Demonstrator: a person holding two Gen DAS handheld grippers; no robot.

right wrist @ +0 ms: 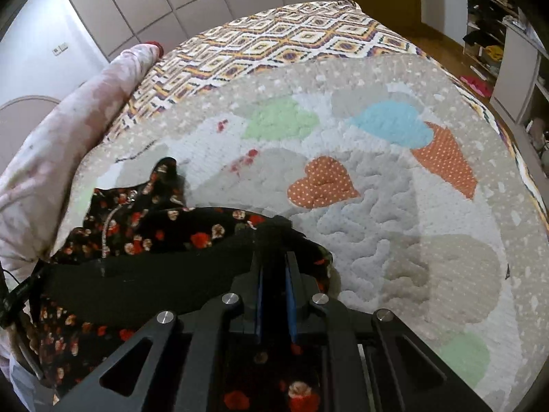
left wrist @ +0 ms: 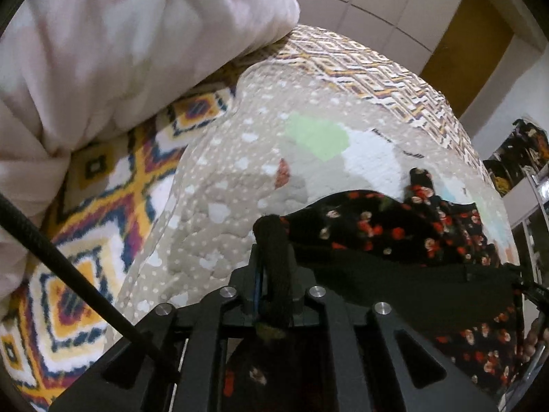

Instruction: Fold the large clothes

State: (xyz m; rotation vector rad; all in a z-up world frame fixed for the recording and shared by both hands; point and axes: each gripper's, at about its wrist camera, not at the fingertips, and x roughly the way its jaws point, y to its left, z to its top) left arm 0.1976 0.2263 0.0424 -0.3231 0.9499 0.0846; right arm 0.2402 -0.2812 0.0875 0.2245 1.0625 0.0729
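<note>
Left gripper (left wrist: 271,237): its jaws are being kept nearly closed, and a black edge of the floral garment (left wrist: 394,230) is being pinched between them.
Right gripper (right wrist: 274,240): its jaws are being held almost together, and the opposite part of the same dark edge is being clamped.
Floral garment (right wrist: 154,226): it is being held stretched between the two grippers, its black band is being kept taut, and its upper part with a zipper (right wrist: 109,226) is lying on the quilt.
Quilt (right wrist: 394,206): beige and white, with hearts sewn on, it is being used as the surface under the garment.
Patterned blanket (right wrist: 274,41): it is being seen beyond the quilt's far edge.
Pink duvet (left wrist: 120,51): it is lying bunched beside the quilt, past the left gripper.
Shelving (right wrist: 497,34): it is standing beyond the quilt's right side.
</note>
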